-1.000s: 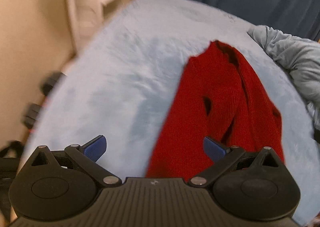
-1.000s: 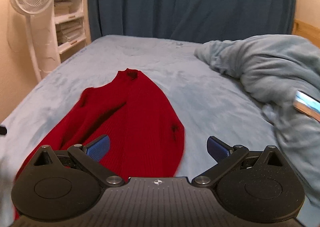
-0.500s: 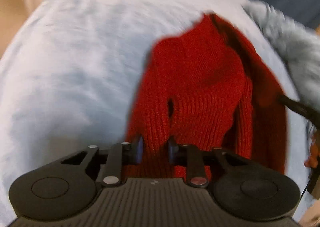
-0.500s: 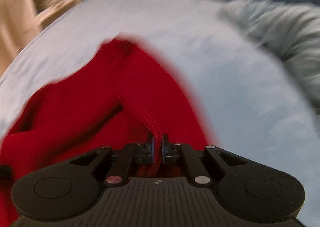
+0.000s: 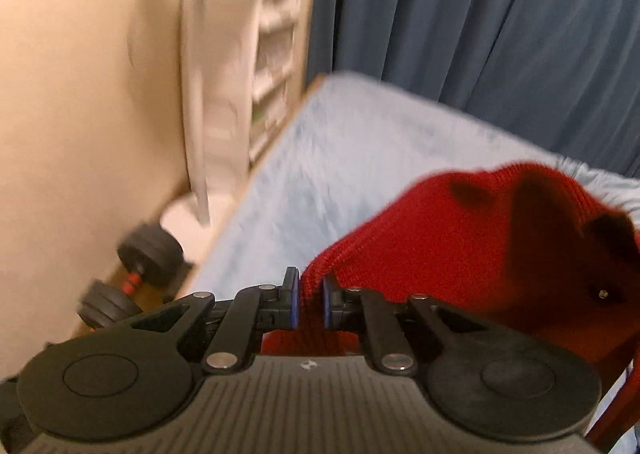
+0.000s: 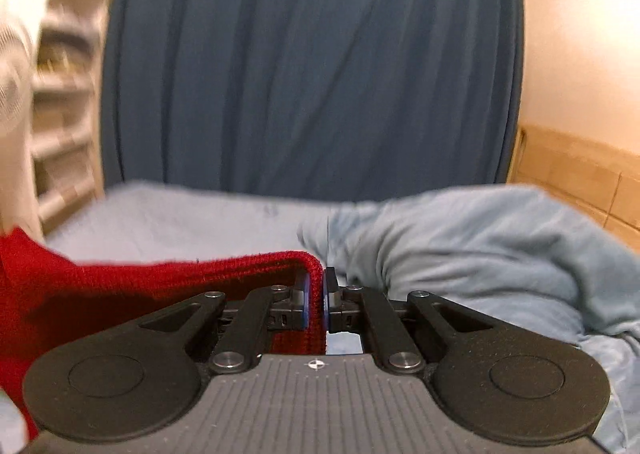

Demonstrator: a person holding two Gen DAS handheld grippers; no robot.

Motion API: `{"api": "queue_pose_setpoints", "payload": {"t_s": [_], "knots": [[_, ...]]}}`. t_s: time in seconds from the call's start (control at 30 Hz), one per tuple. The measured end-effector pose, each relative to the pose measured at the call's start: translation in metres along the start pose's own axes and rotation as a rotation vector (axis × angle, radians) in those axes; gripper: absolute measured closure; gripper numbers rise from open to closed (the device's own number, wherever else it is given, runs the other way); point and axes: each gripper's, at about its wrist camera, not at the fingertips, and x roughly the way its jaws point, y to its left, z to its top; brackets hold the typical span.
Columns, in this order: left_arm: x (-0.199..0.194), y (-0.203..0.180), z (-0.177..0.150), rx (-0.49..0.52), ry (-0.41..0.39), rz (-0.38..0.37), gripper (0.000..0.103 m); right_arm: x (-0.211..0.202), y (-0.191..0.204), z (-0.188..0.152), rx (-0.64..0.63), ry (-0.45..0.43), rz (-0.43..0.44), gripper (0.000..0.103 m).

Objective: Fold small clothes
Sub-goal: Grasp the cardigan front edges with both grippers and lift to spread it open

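A small red knit sweater [image 5: 472, 246] is lifted off the light blue bed [image 5: 340, 158]. My left gripper [image 5: 308, 300] is shut on its ribbed edge, with the cloth bunched to the right. My right gripper [image 6: 319, 300] is shut on another edge of the red sweater [image 6: 120, 286], which stretches away to the left. The lower part of the sweater hangs out of sight below both grippers.
A crumpled light blue duvet [image 6: 480, 246] lies on the right of the bed. A dark blue curtain [image 6: 312, 62] hangs behind. A white standing fan [image 5: 224, 54], shelves and a black dumbbell [image 5: 136, 274] stand on the floor at the bed's left side.
Both grippers went from open above the flat sweater to shut on its edges. They have since lifted it off the bed, and both views have tilted upward.
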Motion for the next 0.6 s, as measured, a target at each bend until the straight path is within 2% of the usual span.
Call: {"api": "queue_pose_setpoints", "payload": {"t_s": [0.03,0.23,0.33,0.5,0.6], "knots": [[-0.02,0.004,0.003,0.004,-0.03,-0.001,0.096,-0.021,-0.007,0.007,0.015,-0.028,0.008,0.097],[-0.161,0.042,-0.009,-0.007,-0.201,-0.05,0.097,-0.161,-0.043,0.026,0.016,-0.19,0.051,0.097],[-0.22,0.058,-0.015,-0.061,-0.283,-0.051,0.097,-0.219,-0.055,0.037,0.005,-0.269,0.071,0.097],[-0.284,0.076,-0.006,-0.118,-0.431,-0.05,0.097,-0.268,-0.07,0.06,0.013,-0.377,0.091,0.097],[-0.304,0.078,0.009,-0.111,-0.484,-0.064,0.097,-0.256,-0.074,0.074,0.027,-0.401,0.101,0.097]]}}
